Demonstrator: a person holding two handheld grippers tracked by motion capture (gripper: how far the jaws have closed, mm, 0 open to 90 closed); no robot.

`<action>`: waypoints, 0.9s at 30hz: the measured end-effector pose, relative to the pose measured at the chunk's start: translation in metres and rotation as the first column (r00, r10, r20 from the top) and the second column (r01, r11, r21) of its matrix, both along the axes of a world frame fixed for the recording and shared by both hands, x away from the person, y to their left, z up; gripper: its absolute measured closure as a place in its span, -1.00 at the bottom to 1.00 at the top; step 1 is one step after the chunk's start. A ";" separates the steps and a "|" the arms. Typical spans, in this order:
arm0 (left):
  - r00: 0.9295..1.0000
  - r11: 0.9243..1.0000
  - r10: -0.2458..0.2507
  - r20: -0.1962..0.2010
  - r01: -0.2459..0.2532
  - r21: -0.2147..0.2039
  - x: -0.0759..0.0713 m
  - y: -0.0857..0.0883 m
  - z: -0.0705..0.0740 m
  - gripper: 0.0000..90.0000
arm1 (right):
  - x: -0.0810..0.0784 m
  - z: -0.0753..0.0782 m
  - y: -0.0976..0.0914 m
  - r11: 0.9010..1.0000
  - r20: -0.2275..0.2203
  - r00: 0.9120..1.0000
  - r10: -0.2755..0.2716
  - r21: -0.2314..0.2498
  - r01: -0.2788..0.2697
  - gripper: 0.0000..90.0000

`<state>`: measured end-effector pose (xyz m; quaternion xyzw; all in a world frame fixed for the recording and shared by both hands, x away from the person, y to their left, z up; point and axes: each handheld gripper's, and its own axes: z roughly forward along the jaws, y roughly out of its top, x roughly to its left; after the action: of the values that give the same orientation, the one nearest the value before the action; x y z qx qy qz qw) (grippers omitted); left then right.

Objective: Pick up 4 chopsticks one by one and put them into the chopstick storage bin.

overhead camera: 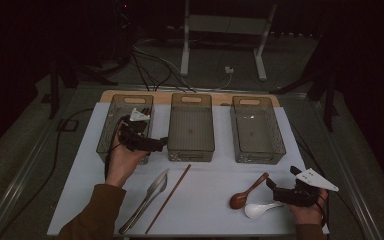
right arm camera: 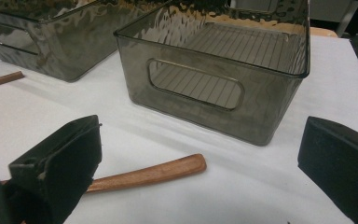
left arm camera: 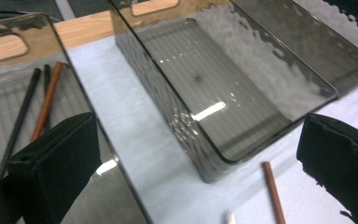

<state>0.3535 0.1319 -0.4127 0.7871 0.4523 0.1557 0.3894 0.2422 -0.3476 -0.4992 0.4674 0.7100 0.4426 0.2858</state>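
R hand (overhead camera: 307,210) low by wooden spoon (overhead camera: 248,191), L gripper (overhead camera: 164,143) raised over bins.

A metal knife (overhead camera: 147,197) (beside one chopstick (overhead camera: 168,198)) lies untouched.

No legible text, label, brand, number or sign is found on any surface. The three smoky bins (overhead camera: 190,131), the utensils and the white mat (overhead camera: 205,200) carry no readable markings.
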 end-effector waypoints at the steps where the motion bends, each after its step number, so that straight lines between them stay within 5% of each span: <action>1: 1.000 1.000 -0.004 -0.002 0.004 0.003 -0.002 -0.002 -0.001 -0.99 | 0.000 0.000 0.000 1.000 0.000 1.000 0.000 0.000 0.000 -1.00; 20: 0.996 0.996 -0.090 -0.002 0.090 0.018 -0.032 -0.041 -0.020 -0.99 | -0.001 0.000 0.000 1.000 0.003 1.000 -0.003 0.000 0.003 -1.00; 27: 0.991 0.991 -0.131 -0.037 0.132 0.036 -0.042 -0.055 -0.030 -0.98 | 0.000 0.001 -0.001 1.000 0.002 1.000 -0.006 0.004 0.006 -1.00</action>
<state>0.3116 0.0768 -0.4428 0.8251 0.4031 0.1248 0.3756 0.2418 -0.3484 -0.4986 0.4695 0.7075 0.4435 0.2870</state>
